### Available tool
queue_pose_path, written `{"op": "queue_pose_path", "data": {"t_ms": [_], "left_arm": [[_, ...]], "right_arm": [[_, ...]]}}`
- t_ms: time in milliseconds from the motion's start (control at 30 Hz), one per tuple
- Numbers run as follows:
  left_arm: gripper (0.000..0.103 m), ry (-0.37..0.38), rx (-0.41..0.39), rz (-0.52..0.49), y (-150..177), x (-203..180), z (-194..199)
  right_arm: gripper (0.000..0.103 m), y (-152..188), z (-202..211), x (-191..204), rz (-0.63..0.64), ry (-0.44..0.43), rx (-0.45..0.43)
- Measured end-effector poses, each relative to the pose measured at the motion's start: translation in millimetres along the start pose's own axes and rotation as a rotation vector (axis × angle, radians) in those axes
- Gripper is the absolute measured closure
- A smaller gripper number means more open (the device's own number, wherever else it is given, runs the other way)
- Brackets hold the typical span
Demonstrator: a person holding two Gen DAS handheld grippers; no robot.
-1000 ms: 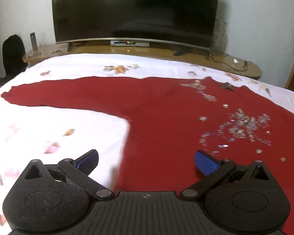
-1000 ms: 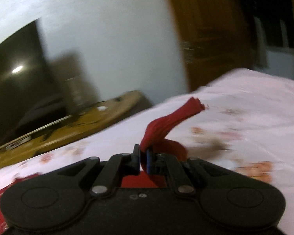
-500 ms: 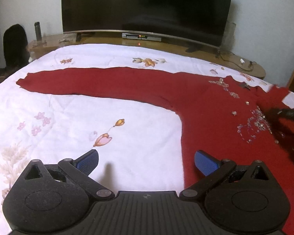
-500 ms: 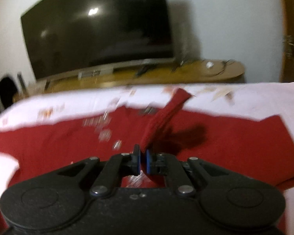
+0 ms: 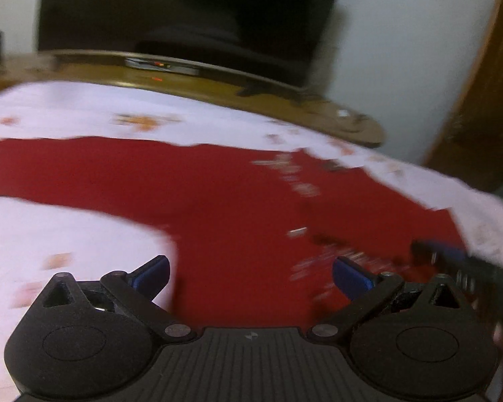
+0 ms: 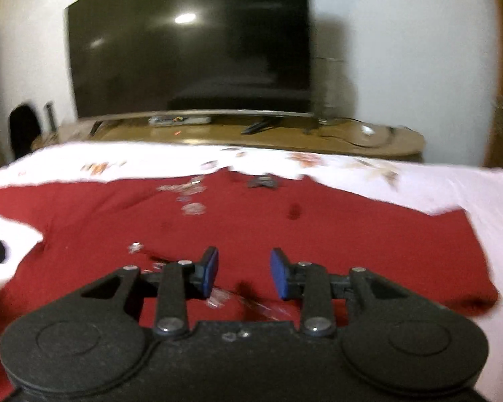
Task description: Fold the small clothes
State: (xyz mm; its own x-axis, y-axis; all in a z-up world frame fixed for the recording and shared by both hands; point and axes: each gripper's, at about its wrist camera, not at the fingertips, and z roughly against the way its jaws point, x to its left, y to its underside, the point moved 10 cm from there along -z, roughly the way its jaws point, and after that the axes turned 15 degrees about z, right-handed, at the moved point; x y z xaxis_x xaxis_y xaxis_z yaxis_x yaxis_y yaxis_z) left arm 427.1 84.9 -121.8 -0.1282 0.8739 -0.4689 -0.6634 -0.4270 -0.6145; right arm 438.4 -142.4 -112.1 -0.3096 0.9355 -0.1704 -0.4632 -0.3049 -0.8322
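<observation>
A dark red long-sleeved top [image 5: 238,201] with shiny beads on its chest lies flat on the white floral bedsheet [image 5: 67,221]. Its left sleeve [image 5: 67,164] stretches out to the left. In the right wrist view the top's [image 6: 285,227] right sleeve is folded in over the body. My left gripper [image 5: 249,273] is open and empty above the top's lower left edge. My right gripper [image 6: 244,273] is open and empty just above the chest; it also shows at the right edge of the left wrist view [image 5: 452,261].
A large dark TV [image 6: 191,50] stands on a curved wooden unit [image 6: 251,134] beyond the bed's far edge, with cables and small items on it. A wooden door [image 5: 479,107] is at the right. A dark object [image 6: 23,127] sits at the far left.
My right gripper has let go of the red sleeve and opened, leaving the sleeve on the top's body. My left gripper has moved right and closer over the top, still open.
</observation>
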Motion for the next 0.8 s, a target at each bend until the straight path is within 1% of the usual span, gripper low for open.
{"op": "queue_pose_path", "data": {"t_ms": [67, 100, 133, 167, 200, 233, 267, 300, 400, 500, 533, 567, 600, 633, 667, 733, 800], "left_arm": [[0.001, 0.049, 0.036, 0.014, 0, -24, -25], [0.008, 0.074, 0.055, 0.026, 0, -37, -37], [0.035, 0.096, 0.078, 0.044, 1, -46, -48], [0.050, 0.107, 0.122, 0.069, 5, -53, -62], [0.050, 0.108, 0.164, 0.094, 9, -58, -76], [0.050, 0.101, 0.186, 0.109, 12, -59, -87], [0.050, 0.083, 0.200, 0.116, 15, -59, -96], [0.050, 0.080, 0.208, 0.128, 16, -60, -102], [0.050, 0.087, 0.194, 0.157, 12, -62, -110], [0.051, 0.080, 0.187, 0.158, 9, -67, -119], [0.065, 0.074, 0.181, 0.148, 9, -69, -122], [0.084, 0.064, 0.181, 0.137, 8, -66, -122], [0.089, 0.060, 0.187, 0.131, 7, -66, -126], [0.097, 0.071, 0.191, 0.139, 6, -66, -128], [0.097, 0.086, 0.188, 0.148, 2, -66, -124], [0.097, 0.114, 0.136, 0.124, -10, -72, -110], [0.097, 0.140, 0.101, 0.107, -23, -73, -93]], "right_arm": [[0.069, 11, 17, -20, -0.046, 0.032, 0.012], [0.069, 17, 26, -29, -0.064, 0.048, 0.016], [0.069, 21, 33, -42, -0.084, 0.062, 0.022], [0.069, 27, 39, -49, -0.100, 0.075, 0.028], [0.069, 33, 46, -57, -0.114, 0.093, 0.035], [0.069, 39, 51, -66, -0.130, 0.112, 0.042], [0.069, 44, 52, -74, -0.146, 0.125, 0.048], [0.069, 51, 57, -82, -0.167, 0.139, 0.055], [0.068, 69, 72, -105, -0.224, 0.176, 0.066], [0.068, 83, 78, -118, -0.266, 0.199, 0.079], [0.068, 86, 77, -120, -0.279, 0.204, 0.084], [0.067, 88, 78, -121, -0.289, 0.208, 0.087], [0.067, 91, 79, -123, -0.298, 0.212, 0.090], [0.067, 92, 79, -124, -0.306, 0.215, 0.091], [0.068, 93, 79, -126, -0.312, 0.215, 0.090], [0.068, 95, 82, -130, -0.318, 0.218, 0.091], [0.067, 95, 81, -134, -0.320, 0.219, 0.093]]}}
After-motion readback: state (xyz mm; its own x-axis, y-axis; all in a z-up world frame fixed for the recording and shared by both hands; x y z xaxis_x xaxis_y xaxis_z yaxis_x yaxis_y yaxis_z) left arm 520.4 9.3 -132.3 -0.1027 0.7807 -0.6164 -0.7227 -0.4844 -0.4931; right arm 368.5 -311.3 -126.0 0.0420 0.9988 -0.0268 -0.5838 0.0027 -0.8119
